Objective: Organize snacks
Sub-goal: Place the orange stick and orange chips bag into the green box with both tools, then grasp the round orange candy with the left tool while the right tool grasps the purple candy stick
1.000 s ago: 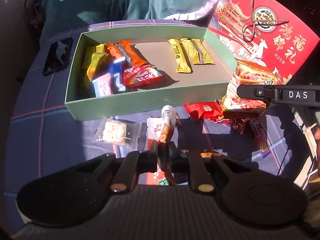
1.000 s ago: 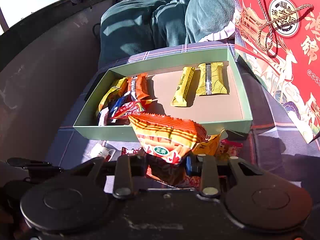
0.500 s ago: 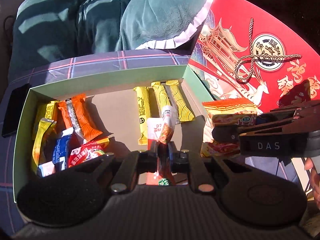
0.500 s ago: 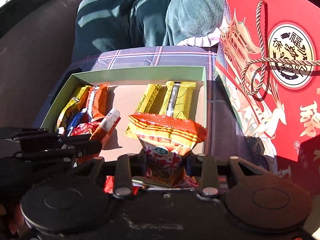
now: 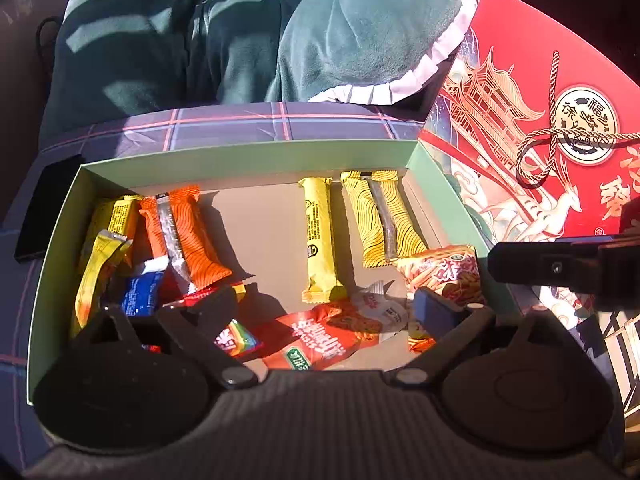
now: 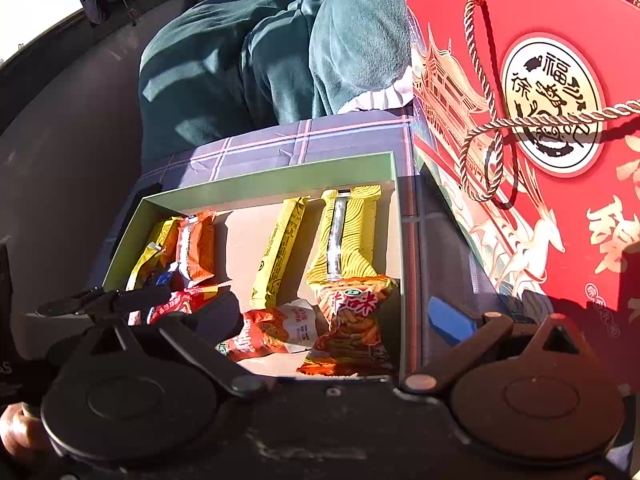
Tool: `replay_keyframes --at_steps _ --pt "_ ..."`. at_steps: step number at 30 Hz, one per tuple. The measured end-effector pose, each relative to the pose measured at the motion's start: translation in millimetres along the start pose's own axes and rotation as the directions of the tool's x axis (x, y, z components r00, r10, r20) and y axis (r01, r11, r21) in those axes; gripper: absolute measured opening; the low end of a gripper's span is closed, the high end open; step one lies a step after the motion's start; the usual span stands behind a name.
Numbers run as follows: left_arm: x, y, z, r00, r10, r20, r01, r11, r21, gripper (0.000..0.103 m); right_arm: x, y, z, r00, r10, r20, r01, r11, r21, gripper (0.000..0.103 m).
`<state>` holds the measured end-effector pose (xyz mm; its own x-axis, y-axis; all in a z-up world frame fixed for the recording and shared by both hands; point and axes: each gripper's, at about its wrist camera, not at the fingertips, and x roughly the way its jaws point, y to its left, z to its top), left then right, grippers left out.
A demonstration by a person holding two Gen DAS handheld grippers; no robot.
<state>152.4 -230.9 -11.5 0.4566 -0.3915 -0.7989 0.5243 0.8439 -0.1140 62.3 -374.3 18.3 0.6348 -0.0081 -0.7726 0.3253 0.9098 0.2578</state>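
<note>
The green box (image 5: pixel 240 156) holds yellow bars (image 5: pixel 320 240), an orange bar (image 5: pixel 192 236) and several small packets at its left end. My left gripper (image 5: pixel 326 312) hangs over the box's near edge with its jaws opening. The red sachet (image 5: pixel 320 340) lies loose on the box floor beneath them. In the right wrist view my right gripper (image 6: pixel 334 318) is opening too, and the orange snack bag (image 6: pixel 352 320) rests in the right end of the box (image 6: pixel 280 176), free of the pads. Each gripper shows at the edge of the other's view.
A large red gift box lid (image 5: pixel 560 140) leans just right of the box. A teal blanket (image 5: pixel 240 40) is heaped behind it. A black phone (image 5: pixel 44 208) lies on the plaid cloth (image 5: pixel 240 124) to the left.
Both grippers carried their snacks from in front of the box to over it. Both then opened, and the red sachet and the orange bag dropped into the box.
</note>
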Motion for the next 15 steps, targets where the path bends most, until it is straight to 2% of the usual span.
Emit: replay_keyframes --at_steps 9,15 --pt "-37.7 -0.8 -26.9 1.000 0.017 0.004 -0.017 0.999 0.029 0.102 -31.9 8.9 -31.7 0.999 -0.025 0.029 0.024 1.000 0.014 0.103" --pt "-51.5 1.5 -57.6 0.999 0.016 -0.035 -0.015 0.999 0.035 0.102 -53.1 3.5 -70.4 0.999 -0.026 0.023 0.024 0.998 0.050 0.103"
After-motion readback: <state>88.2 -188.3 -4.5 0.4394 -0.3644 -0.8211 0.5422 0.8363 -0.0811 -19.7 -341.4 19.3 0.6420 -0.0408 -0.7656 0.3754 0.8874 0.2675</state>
